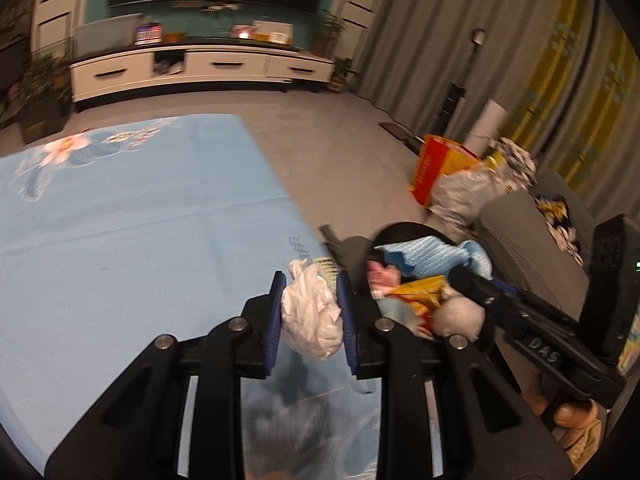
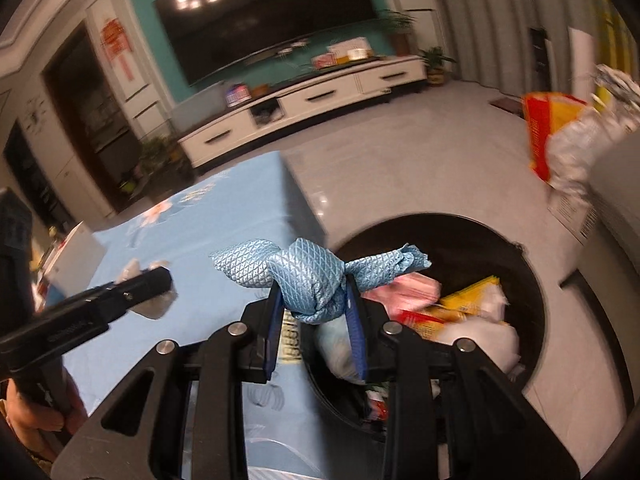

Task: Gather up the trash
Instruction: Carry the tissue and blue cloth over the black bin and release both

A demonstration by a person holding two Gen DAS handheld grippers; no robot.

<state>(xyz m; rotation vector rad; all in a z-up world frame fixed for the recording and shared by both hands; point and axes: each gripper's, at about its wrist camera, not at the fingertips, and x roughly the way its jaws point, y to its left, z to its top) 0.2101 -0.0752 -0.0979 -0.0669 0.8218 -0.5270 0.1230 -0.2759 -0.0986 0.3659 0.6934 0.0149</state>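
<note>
Left gripper (image 1: 310, 312): clenched on crumpled white wad (image 1: 312, 316), beside the bin (image 2: 532, 280).
Right gripper (image 2: 316, 304): grasping knotted blue cloth (image 2: 308, 276) at the bin's rim.
Bin: probably wrappers inside, blurred.

The right gripper (image 2: 316, 300) hides part of the black bin (image 2: 532, 280); its trash (image 2: 472, 304) is blurred.
</note>
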